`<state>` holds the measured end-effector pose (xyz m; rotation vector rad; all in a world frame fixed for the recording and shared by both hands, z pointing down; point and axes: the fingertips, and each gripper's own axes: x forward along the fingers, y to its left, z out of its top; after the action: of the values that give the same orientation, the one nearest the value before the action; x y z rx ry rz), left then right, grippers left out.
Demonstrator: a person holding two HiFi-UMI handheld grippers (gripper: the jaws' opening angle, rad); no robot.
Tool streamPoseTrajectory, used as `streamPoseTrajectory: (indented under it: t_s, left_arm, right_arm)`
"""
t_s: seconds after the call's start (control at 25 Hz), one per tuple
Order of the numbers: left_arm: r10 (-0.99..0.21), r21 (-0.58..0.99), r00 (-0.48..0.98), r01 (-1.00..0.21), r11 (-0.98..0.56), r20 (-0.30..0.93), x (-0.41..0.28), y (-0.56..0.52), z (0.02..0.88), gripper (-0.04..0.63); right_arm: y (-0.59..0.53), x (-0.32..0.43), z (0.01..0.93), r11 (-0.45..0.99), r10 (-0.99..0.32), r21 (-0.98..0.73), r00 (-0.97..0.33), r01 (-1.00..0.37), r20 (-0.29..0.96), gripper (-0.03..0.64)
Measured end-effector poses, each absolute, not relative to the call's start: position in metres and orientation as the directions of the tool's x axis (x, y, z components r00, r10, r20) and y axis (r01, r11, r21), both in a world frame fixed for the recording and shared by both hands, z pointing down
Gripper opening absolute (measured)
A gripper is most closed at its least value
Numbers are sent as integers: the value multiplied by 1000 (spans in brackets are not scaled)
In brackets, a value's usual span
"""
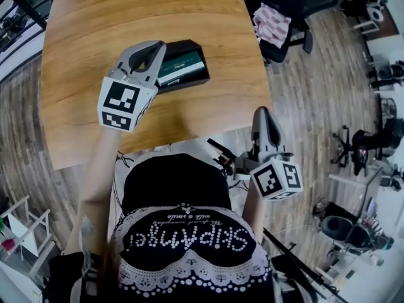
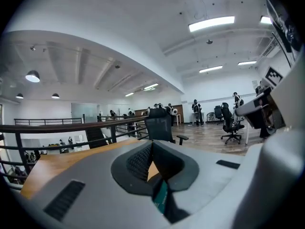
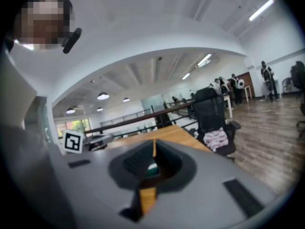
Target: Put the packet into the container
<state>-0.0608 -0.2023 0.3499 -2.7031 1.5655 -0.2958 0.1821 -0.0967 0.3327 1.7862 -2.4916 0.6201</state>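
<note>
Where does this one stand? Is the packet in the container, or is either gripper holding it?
Done: the green packet lies inside the black container on the table.
In hand: nothing. The left gripper hangs beside the container, its fingers together and empty. The right gripper, also shut and empty, sits off the table's near edge.
Left: apparently nothing except moving clear.

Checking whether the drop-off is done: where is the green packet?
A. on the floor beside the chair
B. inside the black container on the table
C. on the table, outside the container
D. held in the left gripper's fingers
B: the head view shows the green packet lying inside the black container on the wooden table.
</note>
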Motion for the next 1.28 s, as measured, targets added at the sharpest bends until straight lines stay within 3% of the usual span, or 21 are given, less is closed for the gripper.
streamPoseTrajectory:
  t_s: [0.36, 0.84, 1.28]
  left_arm:
    - [-909, 55, 407, -914, -403, 91, -92, -167, 312, 31]
    - [-963, 85, 270, -960, -267, 17, -134, -116, 283, 31]
    - [-971, 101, 235, -968, -230, 40, -152, -80, 300, 31]
  right_arm:
    - [-104, 168, 340, 295, -893, -316, -377, -902, 244, 37]
    - [-110, 156, 327, 331, -902, -267, -386, -905, 193, 37]
    - [-100, 153, 321, 339, -910, -189, -373, -922, 183, 37]
